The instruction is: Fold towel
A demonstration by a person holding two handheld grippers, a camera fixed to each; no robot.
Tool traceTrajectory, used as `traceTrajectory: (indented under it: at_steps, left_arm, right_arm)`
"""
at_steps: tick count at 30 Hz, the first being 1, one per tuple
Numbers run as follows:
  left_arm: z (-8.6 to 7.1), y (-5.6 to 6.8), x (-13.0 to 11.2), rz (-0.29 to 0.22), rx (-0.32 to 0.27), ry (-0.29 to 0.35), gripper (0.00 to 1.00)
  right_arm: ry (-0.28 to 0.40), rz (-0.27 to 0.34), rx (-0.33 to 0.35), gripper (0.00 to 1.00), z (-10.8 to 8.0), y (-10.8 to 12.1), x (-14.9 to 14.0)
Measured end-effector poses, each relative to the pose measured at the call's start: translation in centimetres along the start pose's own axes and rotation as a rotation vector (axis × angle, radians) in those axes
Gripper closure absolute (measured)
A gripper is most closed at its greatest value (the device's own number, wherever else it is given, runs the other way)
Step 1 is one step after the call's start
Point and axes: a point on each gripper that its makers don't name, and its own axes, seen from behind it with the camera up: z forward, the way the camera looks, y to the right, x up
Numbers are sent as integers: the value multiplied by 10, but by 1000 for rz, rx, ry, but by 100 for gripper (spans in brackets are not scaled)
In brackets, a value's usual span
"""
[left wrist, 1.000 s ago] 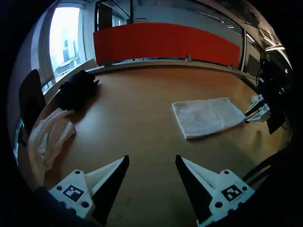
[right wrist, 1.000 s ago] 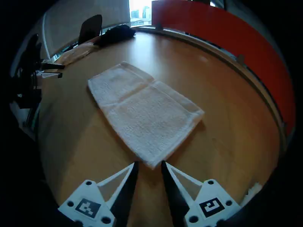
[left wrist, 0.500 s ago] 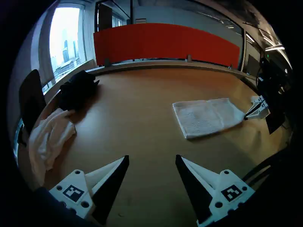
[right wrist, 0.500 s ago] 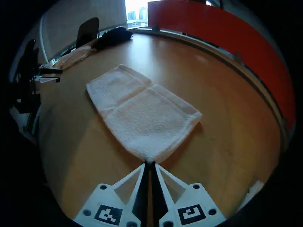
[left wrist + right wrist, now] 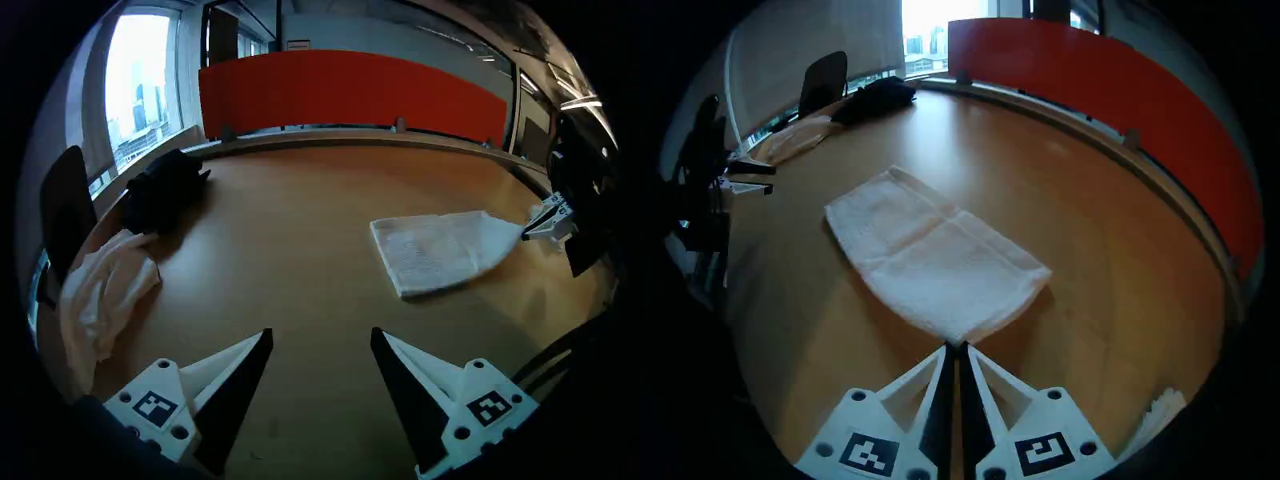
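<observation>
One towel (image 5: 936,256) corner, at 6 o'clock, is pinched tight in your right gripper (image 5: 958,347); left gripper (image 5: 320,334) hangs wide open, empty.

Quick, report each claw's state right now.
Left claw: open, holding nothing.
Right claw: closed on a corner of the white terry towel.

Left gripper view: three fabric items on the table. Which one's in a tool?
The flat folded white towel, right of centre: the right tool pinches its corner. The crumpled pale cloth and the black heap lie untouched, far left.
</observation>
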Motion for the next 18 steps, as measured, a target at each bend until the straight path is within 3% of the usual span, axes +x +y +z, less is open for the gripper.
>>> traceTrajectory:
  at_steps: [9, 18]
  left_arm:
    - [-2, -2, 1, -3, 2, 4, 9]
    - [-4, -4, 0, -7, 5, 6, 9]
  right_arm:
    - [21, -17, -14, 96, -15, 7, 11]
    - [47, -58, 10, 96, -17, -1, 38]
